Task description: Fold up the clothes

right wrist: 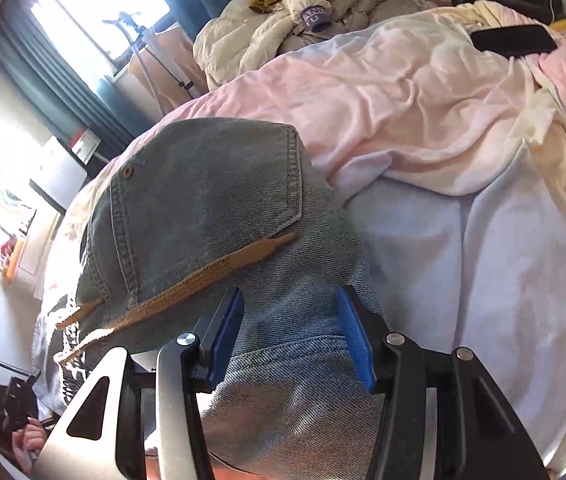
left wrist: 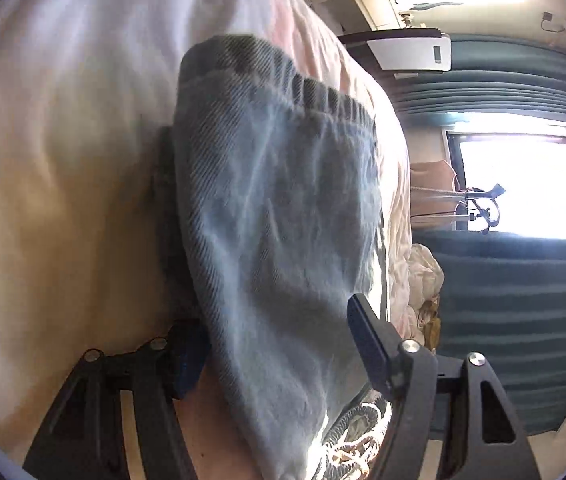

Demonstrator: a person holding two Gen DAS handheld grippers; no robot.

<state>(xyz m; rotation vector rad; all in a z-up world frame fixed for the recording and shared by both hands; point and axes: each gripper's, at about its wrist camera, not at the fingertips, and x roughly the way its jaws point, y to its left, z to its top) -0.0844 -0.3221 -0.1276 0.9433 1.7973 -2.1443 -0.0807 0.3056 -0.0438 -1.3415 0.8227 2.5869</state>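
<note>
- Right gripper (right wrist: 289, 334) clamped blue denim jeans (right wrist: 211, 208) at the bed's (right wrist: 483, 240) near edge.
- Left gripper (left wrist: 279, 344) held the jeans' (left wrist: 283, 208) fabric between its pads.
- A purple clothing label (right wrist: 315, 17) at the far edge was unreadable.

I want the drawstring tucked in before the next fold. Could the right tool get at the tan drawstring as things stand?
Probably not yet. The right tool has bunched denim shorts filling the gap between its fingers, and the tan drawstring lies beside its left finger. It would likely have to let the denim go first.
</note>
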